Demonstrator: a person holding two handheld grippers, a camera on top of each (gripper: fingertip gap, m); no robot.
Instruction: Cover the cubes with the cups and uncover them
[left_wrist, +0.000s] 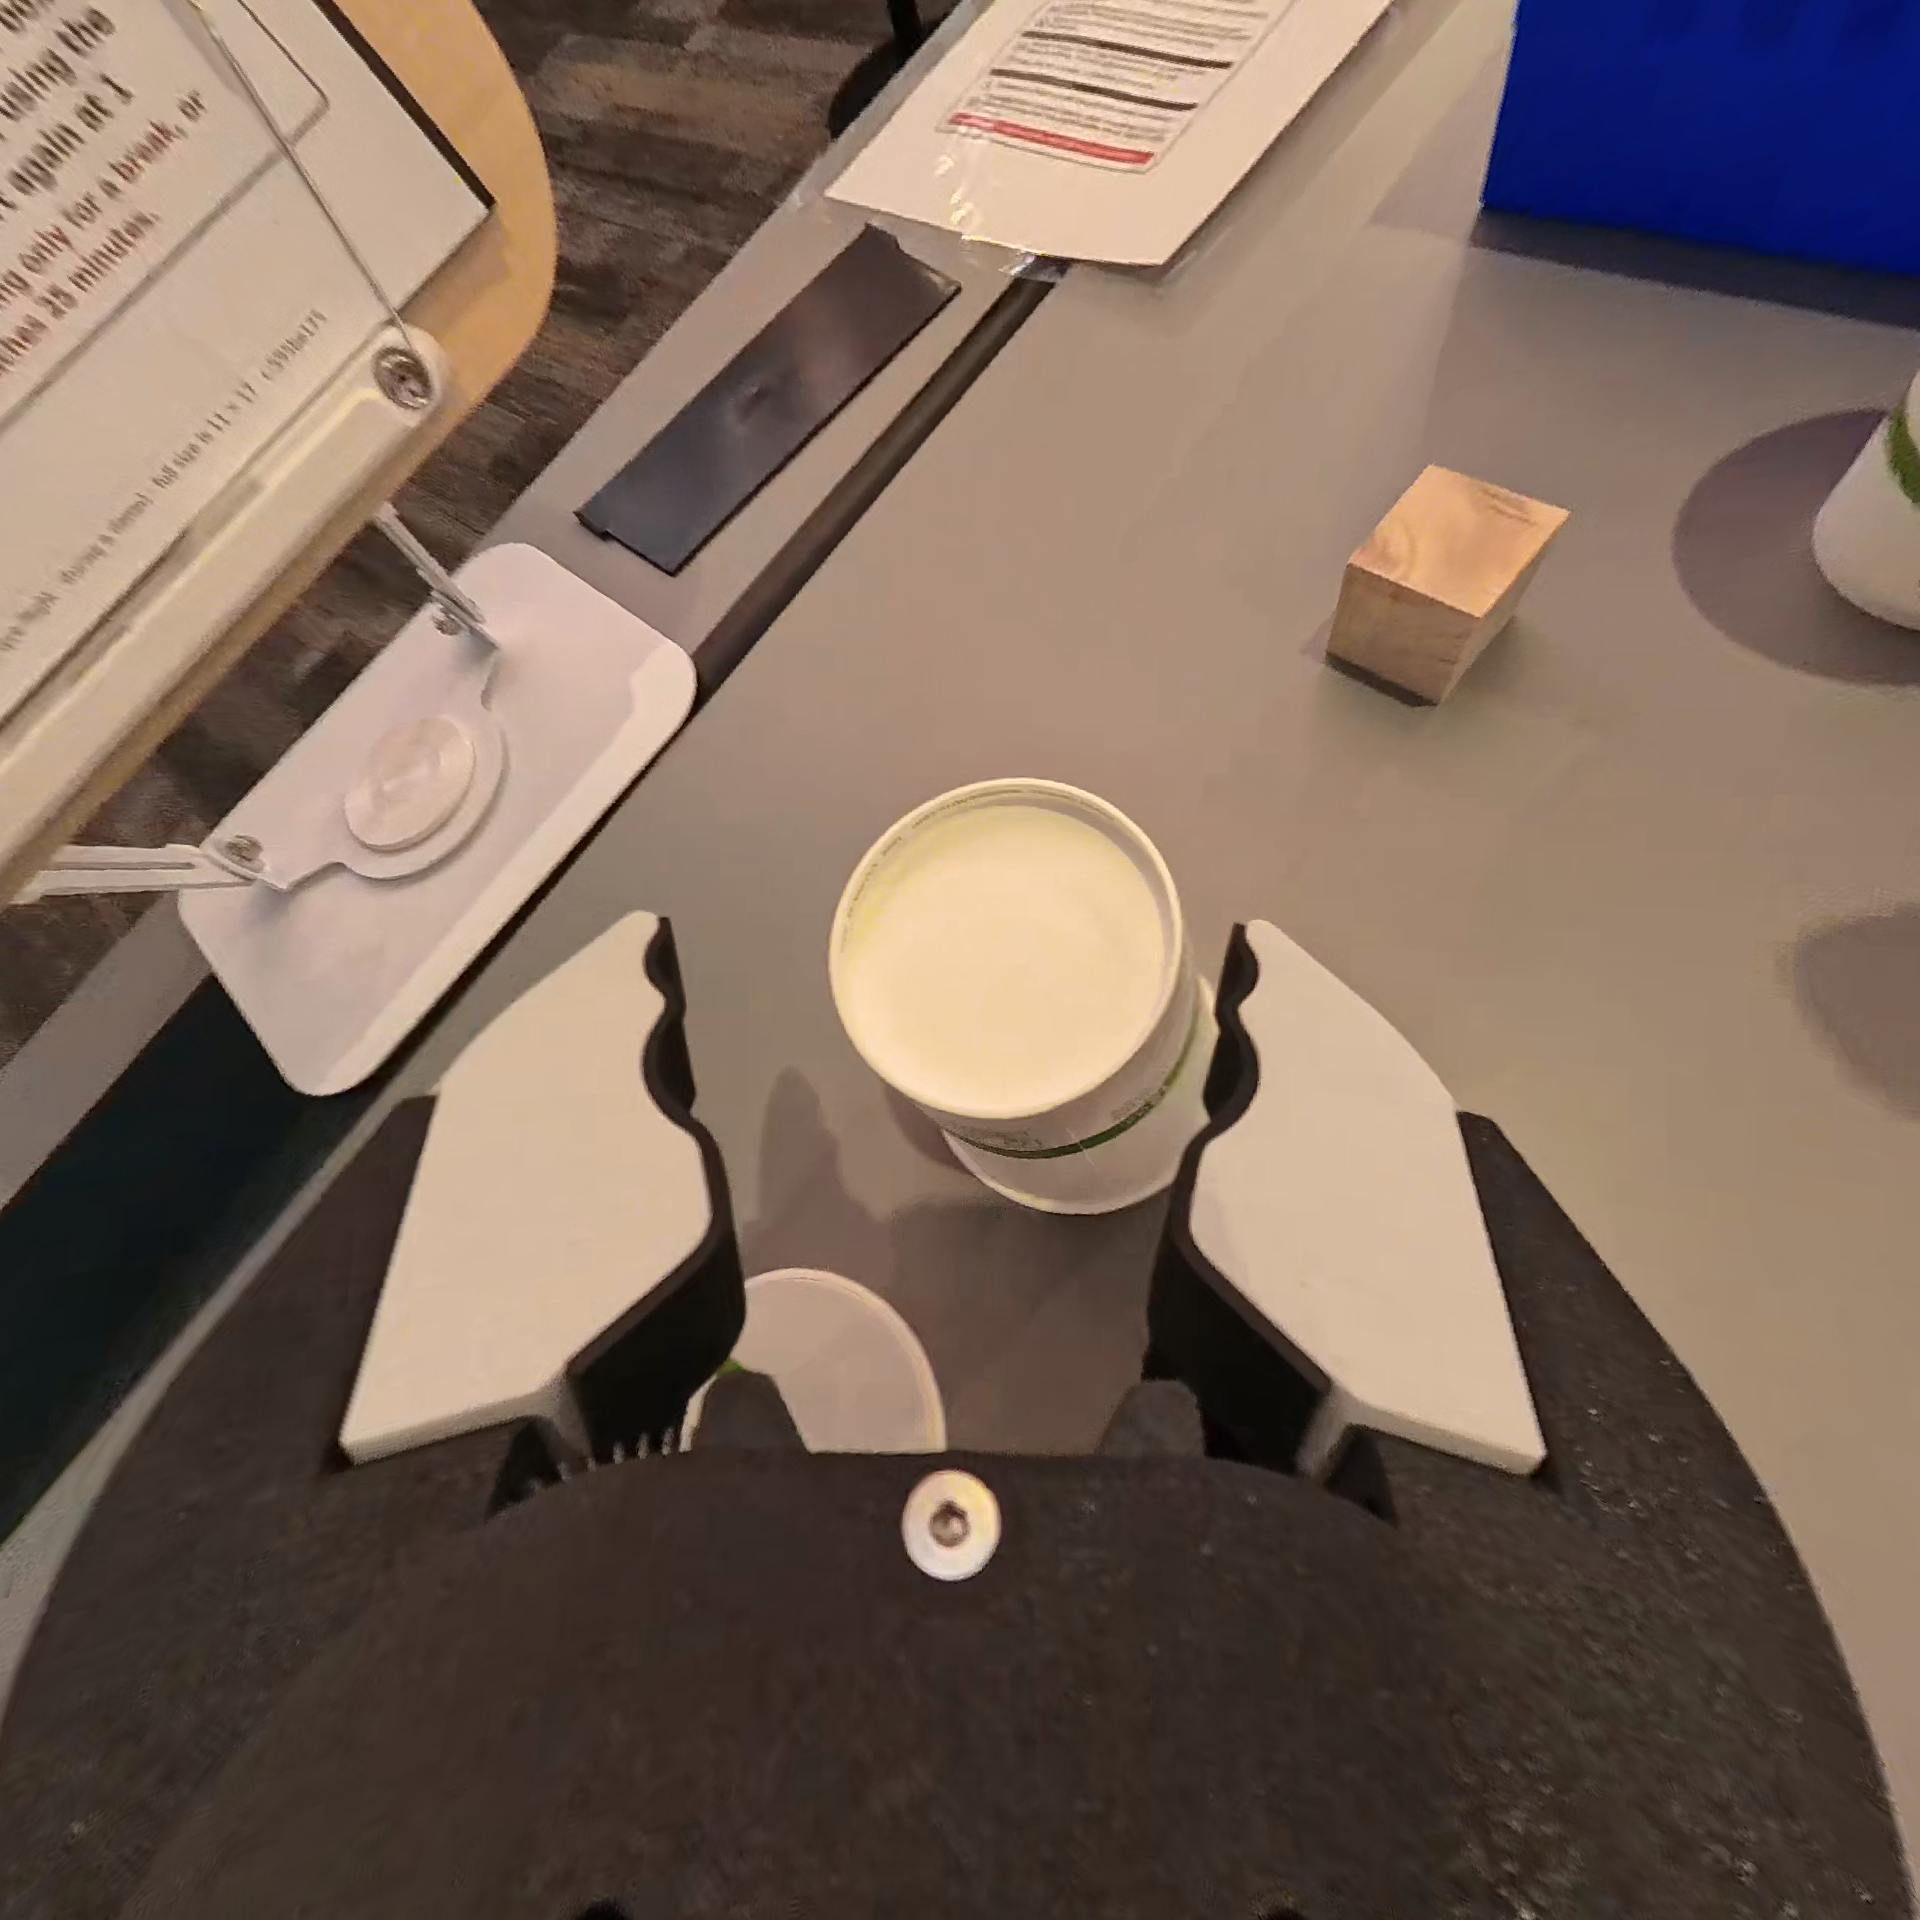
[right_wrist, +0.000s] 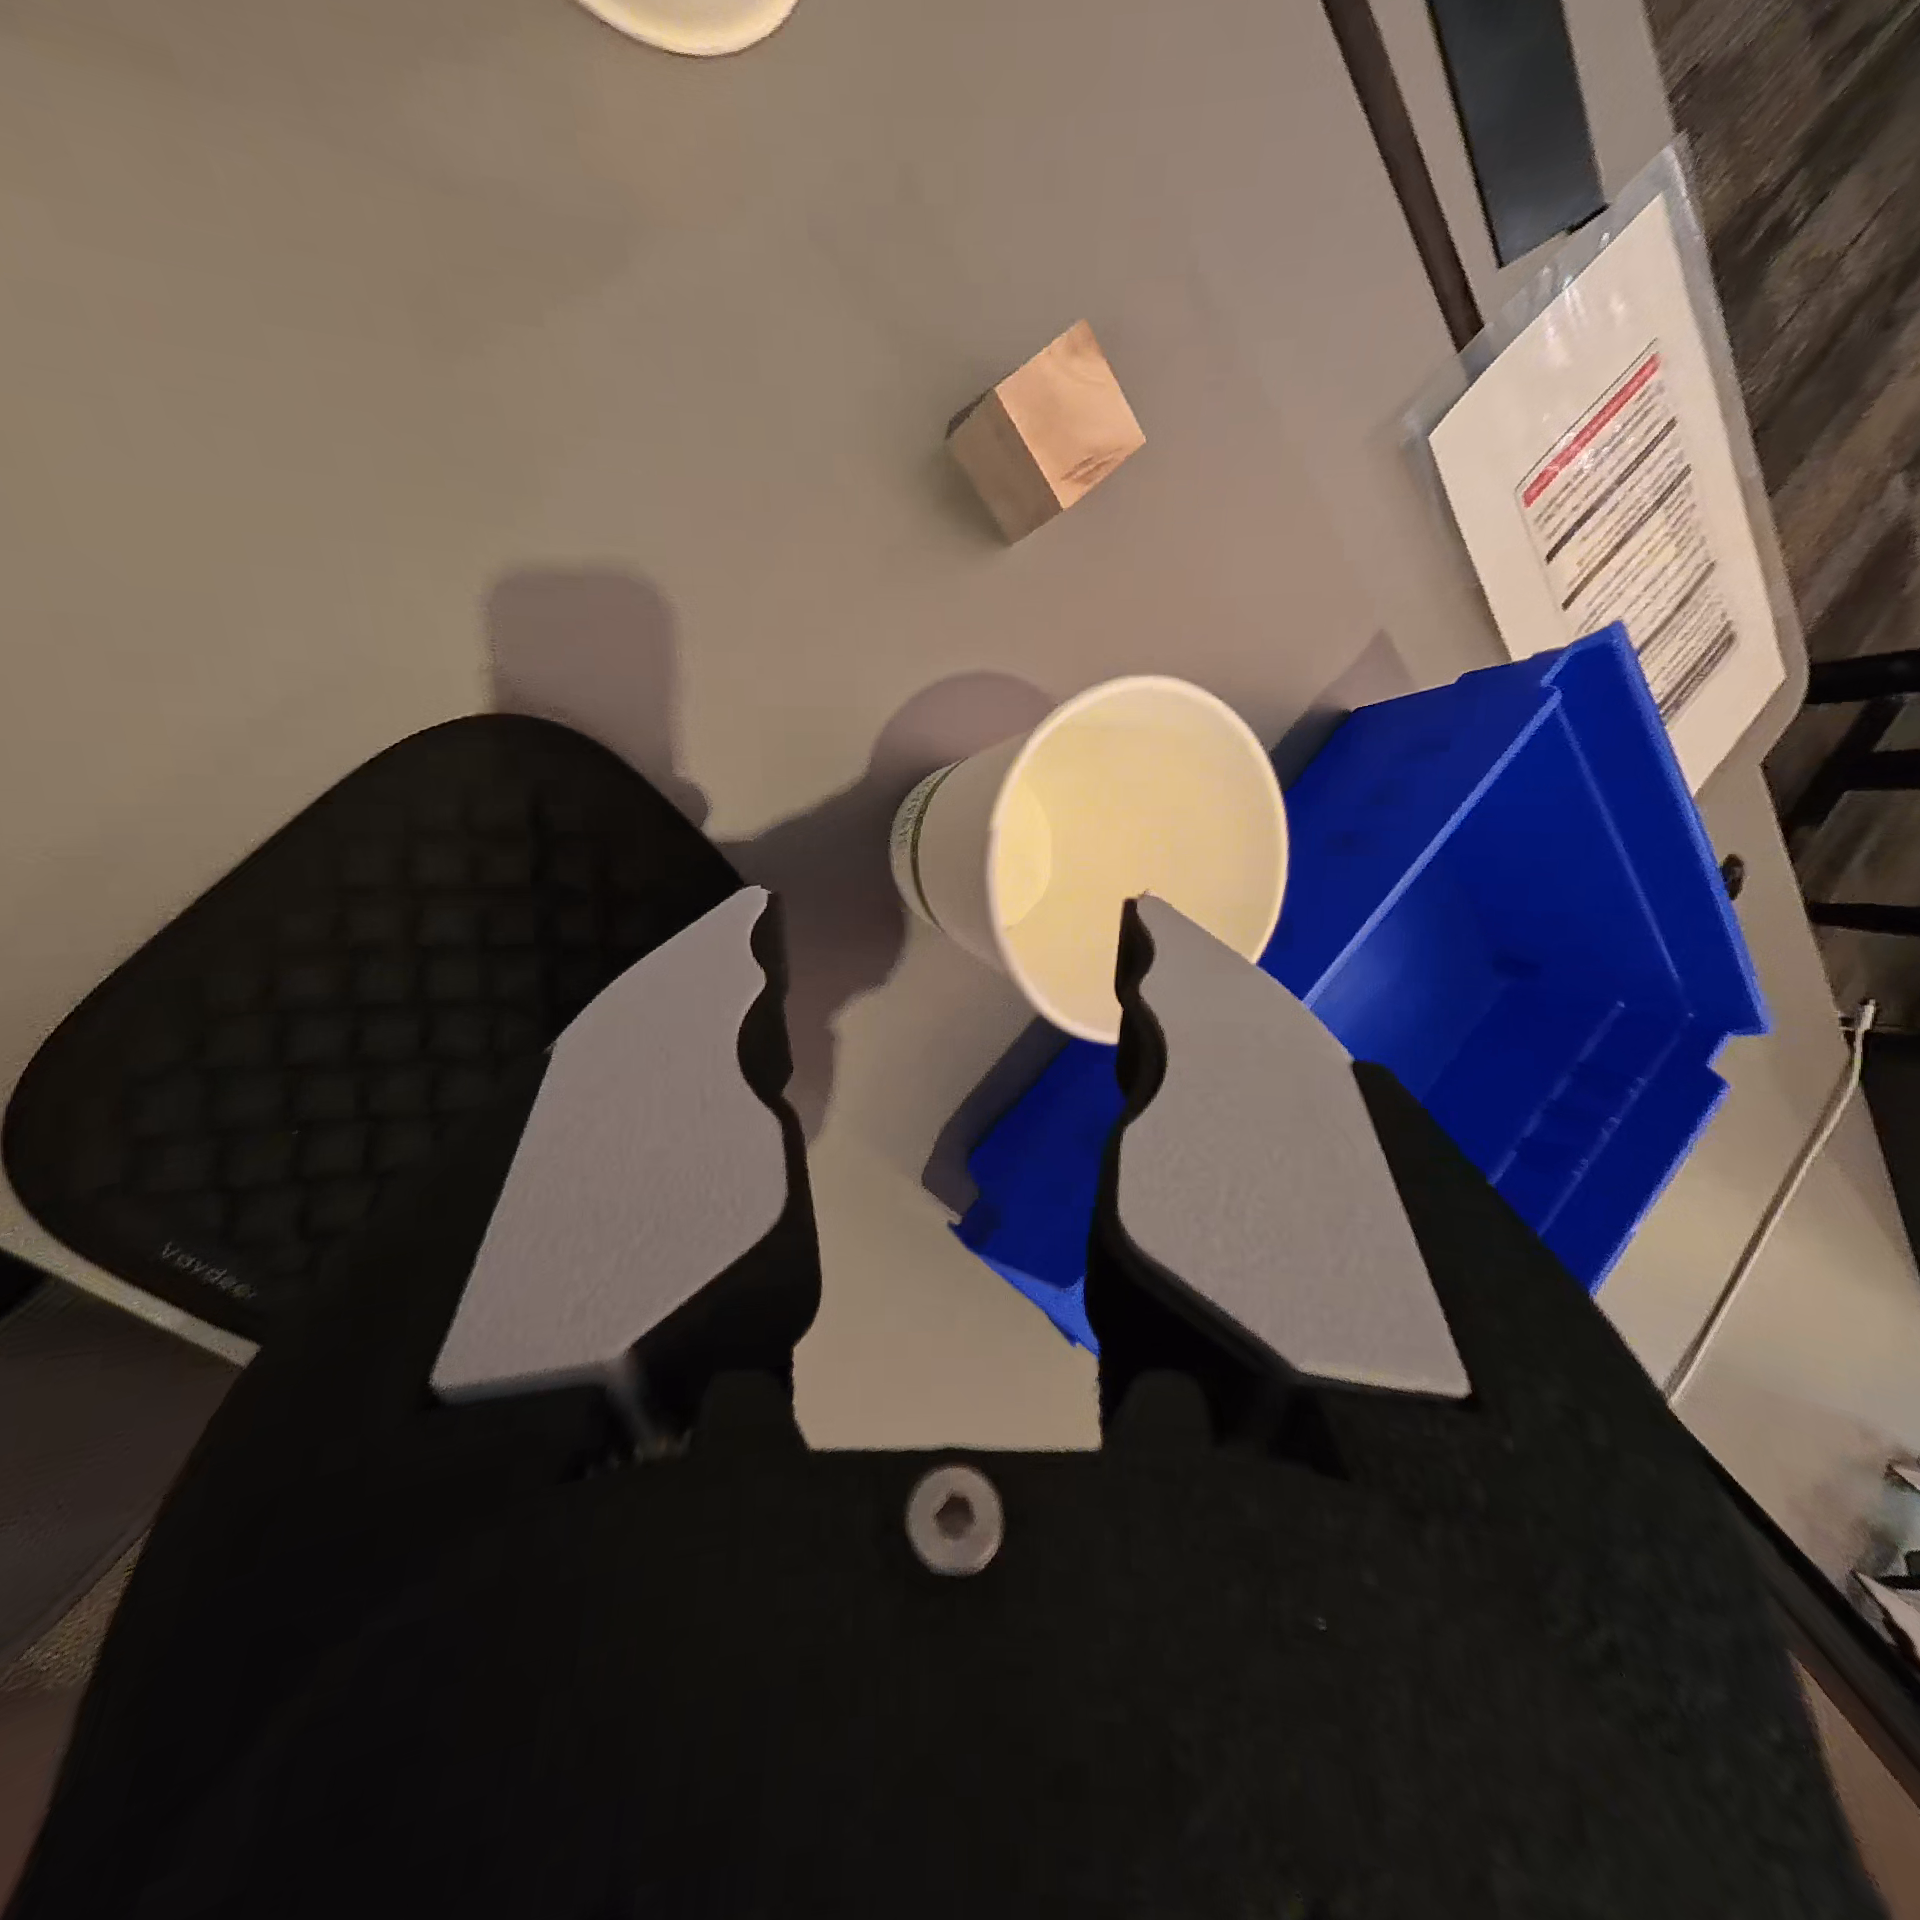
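- While the inverted cup (left_wrist: 1006, 977) sits between the wide-open, empty left gripper (left_wrist: 951, 971), close squarely on its wall.
- Ahead and right lies the bare cube (left_wrist: 1446, 580).
- Right gripper (right_wrist: 945, 904): open, empty, upright cup (right_wrist: 1091, 852) just beyond.

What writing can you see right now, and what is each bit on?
I do not copy out writing; these things bear it:
White sign in the clear stand: large print, legible.
Laminated sheet: lines too small and blurred.
Upside-down cup: print by its green band, too small.
Wooden cube: faint mark on top, unreadable.
Black mat: one small word near its edge.
Blue bin: none visible.
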